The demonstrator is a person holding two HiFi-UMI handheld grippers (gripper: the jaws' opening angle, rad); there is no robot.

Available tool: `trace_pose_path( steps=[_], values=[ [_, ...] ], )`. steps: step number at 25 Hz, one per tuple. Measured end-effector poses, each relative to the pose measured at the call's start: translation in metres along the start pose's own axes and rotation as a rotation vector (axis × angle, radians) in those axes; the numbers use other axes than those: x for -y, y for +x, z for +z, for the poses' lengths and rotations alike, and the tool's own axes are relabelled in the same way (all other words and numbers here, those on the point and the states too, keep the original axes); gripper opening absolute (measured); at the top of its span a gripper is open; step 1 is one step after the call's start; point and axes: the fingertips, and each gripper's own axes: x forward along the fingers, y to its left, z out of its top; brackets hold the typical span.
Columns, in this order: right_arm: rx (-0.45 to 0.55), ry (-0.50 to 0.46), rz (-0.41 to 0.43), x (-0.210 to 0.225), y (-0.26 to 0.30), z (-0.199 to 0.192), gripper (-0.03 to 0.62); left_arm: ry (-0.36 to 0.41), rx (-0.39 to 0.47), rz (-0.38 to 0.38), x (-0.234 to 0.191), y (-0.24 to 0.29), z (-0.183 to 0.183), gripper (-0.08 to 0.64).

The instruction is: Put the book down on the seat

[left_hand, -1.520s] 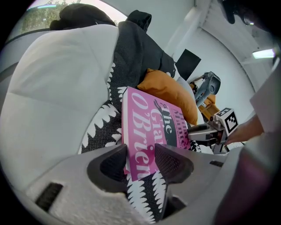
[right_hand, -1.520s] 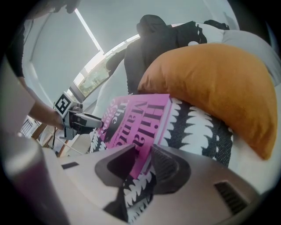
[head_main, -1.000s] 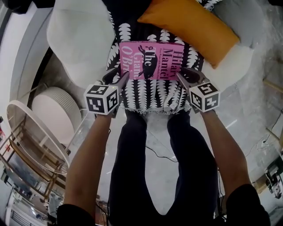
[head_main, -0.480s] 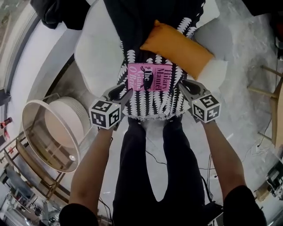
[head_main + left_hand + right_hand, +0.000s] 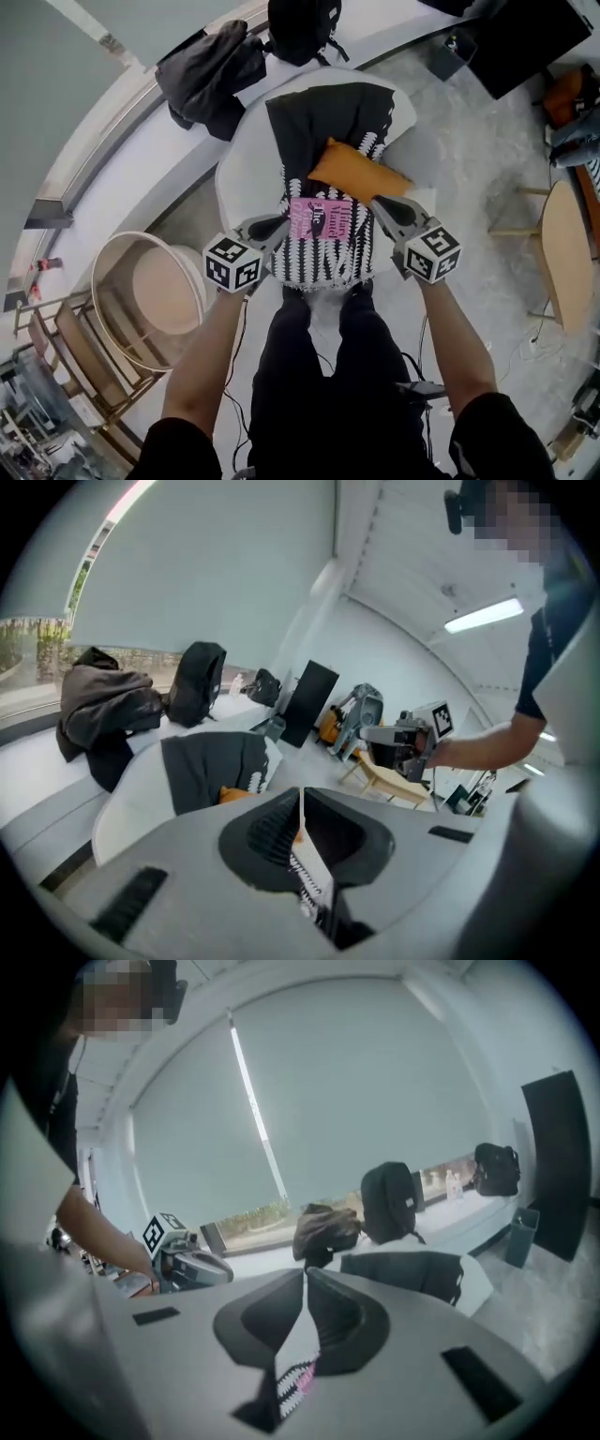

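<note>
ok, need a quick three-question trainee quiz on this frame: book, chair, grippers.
1. True or false: the left gripper is clamped on the pink book.
2. The book lies on: A) the floor, B) the black-and-white throw on the chair, C) the round side table.
3. What colour is the cushion just beyond the book?
Key: 1 false, its fingers are together with no book between them; 2 B; 3 orange.
</note>
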Motion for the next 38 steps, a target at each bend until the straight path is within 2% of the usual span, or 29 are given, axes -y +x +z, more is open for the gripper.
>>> trace_pose_path(
  steps=[2,4,9,12,16,19,22,24,27,31,35,38],
  values=[
    [0.064,-0.042,0.029,-0.025,-0.021,0.055,0.035,0.017,0.06,-0.083,0.031,-0.024,0.04,0.032],
    [0.132,-0.103,0.062,-0.05,-0.04,0.109,0.035,0.071,0.11,-0.136,0.055,-0.05,0.082,0.03],
    [0.29,-0.211,0.094,-0.093,-0.089,0.215,0.032,0.203,0.226,-0.176,0.099,-0.109,0.174,0.028],
    [0.376,-0.263,0.1,-0.112,-0.12,0.26,0.031,0.234,0.33,-0.207,0.119,-0.144,0.223,0.024],
    [0.442,-0.309,0.106,-0.139,-0.167,0.291,0.029,0.245,0.438,-0.29,0.156,-0.185,0.261,0.023],
    [0.489,-0.354,0.113,-0.163,-0.189,0.317,0.029,0.335,0.471,-0.342,0.179,-0.217,0.282,0.023],
    [0.533,-0.388,0.128,-0.192,-0.211,0.328,0.029,0.411,0.5,-0.395,0.202,-0.25,0.288,0.023],
    [0.549,-0.405,0.141,-0.212,-0.224,0.323,0.029,0.417,0.526,-0.438,0.216,-0.273,0.281,0.023],
    [0.568,-0.36,0.167,-0.221,-0.233,0.311,0.029,0.408,0.531,-0.479,0.227,-0.298,0.271,0.023],
    [0.556,-0.311,0.16,-0.219,-0.236,0.292,0.029,0.408,0.514,-0.47,0.225,-0.304,0.264,0.023],
    [0.545,-0.286,0.151,-0.232,-0.248,0.265,0.029,0.371,0.558,-0.442,0.228,-0.323,0.248,0.023],
    [0.528,-0.292,0.174,-0.235,-0.258,0.253,0.029,0.369,0.576,-0.419,0.245,-0.328,0.235,0.023]
  ],
)
